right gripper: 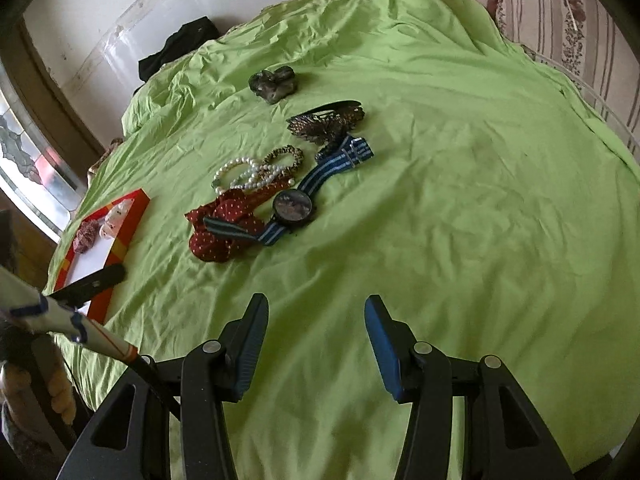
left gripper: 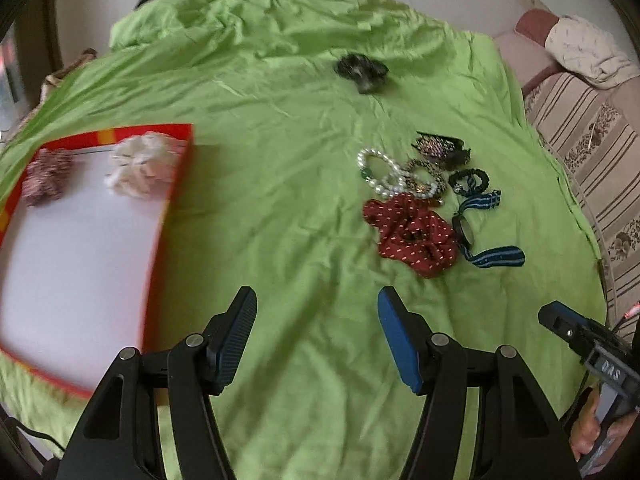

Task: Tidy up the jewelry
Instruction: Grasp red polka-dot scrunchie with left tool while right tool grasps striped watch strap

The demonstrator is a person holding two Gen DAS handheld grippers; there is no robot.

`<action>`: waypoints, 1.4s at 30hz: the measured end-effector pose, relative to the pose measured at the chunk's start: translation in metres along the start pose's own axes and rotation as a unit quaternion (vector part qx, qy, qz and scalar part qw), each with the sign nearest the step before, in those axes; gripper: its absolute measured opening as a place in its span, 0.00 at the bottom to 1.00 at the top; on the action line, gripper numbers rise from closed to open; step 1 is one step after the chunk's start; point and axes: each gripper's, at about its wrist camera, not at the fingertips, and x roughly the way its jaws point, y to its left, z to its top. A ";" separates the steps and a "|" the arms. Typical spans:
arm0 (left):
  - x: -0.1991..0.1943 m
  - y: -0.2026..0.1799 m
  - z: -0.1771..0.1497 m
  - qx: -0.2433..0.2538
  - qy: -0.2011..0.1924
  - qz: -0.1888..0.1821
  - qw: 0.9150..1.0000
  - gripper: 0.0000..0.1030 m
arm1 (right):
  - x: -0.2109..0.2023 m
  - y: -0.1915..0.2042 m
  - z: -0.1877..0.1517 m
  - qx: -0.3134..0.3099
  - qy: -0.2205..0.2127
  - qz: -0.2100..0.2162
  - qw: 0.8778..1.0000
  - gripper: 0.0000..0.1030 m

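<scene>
Green sheet (left gripper: 280, 184) covers the bed wall to wall in my left view, wrinkled but bare between me and the pile. At the left lies the red-rimmed tray (left gripper: 176, 184), with a pink scrunchie (left gripper: 46, 176) and a white scrunchie (left gripper: 140, 168) already in it; most of its white floor is free. Well to the right sit the pearl bracelet (left gripper: 380, 172), red dotted scrunchie (left gripper: 416, 236), striped-strap watch (left gripper: 466, 232) and a dark hair clip (left gripper: 440, 148), touching or overlapping; a dark scrunchie (left gripper: 362, 68) lies apart, farther off. My left tongs (left gripper: 316, 312) stand open, empty, over bare sheet. By my reckoning two pieces are sorted, and the rest wait.

From the right, my right tongs (right gripper: 316, 316) gape open too, holding nothing, short of the watch (right gripper: 292, 208). Open sheet spreads rightward to the bed's edge. The tray (right gripper: 136, 216) sits far left, near that edge; the small dark lump (right gripper: 274, 82) beyond is probably the lone scrunchie.
</scene>
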 end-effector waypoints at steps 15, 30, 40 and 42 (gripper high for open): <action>0.088 -0.022 0.043 -0.046 0.053 -0.101 0.992 0.60 | 0.085 -0.020 0.079 0.067 0.022 0.053 0.996 0.56; 0.106 -0.034 0.044 -0.015 0.027 -0.082 0.996 0.61 | 0.133 -0.015 0.094 0.083 0.037 0.040 0.995 0.56; 0.096 -0.048 0.040 0.007 0.040 -0.061 0.997 0.07 | 0.121 -0.018 0.096 0.087 0.036 0.039 0.995 0.19; 0.077 -0.045 0.037 0.002 0.026 -0.059 0.998 0.07 | 0.110 -0.017 0.095 0.087 0.029 0.039 0.995 0.19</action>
